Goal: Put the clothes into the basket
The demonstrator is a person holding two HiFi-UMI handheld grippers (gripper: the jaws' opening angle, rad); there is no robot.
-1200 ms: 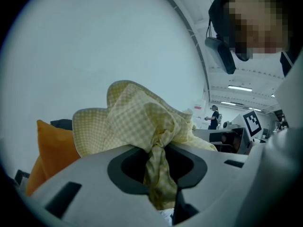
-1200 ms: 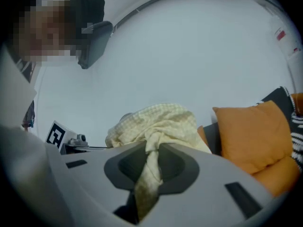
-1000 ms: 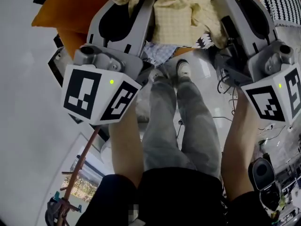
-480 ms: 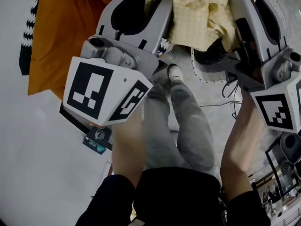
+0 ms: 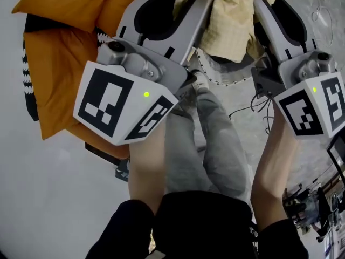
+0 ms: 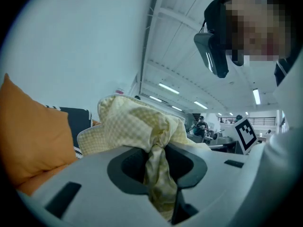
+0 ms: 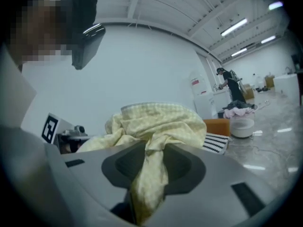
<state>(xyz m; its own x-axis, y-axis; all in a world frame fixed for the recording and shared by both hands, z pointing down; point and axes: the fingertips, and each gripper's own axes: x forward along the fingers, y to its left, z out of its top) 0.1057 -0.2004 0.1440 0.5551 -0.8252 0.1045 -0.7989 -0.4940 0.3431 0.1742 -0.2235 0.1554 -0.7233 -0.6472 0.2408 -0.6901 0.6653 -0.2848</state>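
Orange cushions (image 5: 59, 63) lie at far left on a pale surface (image 5: 43, 188). The left gripper (image 6: 158, 171) is clamped on a yellow checked garment (image 5: 232, 26), slung across to the right gripper (image 7: 149, 174), whose jaws have just been easing apart with cloth pinched between them. Cables (image 5: 253, 104) cross the glossy grey floor (image 5: 318, 53) at right.

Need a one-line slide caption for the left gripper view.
Left gripper pinches a bunched pale-yellow checked garment between its jaws; orange cushion at left.
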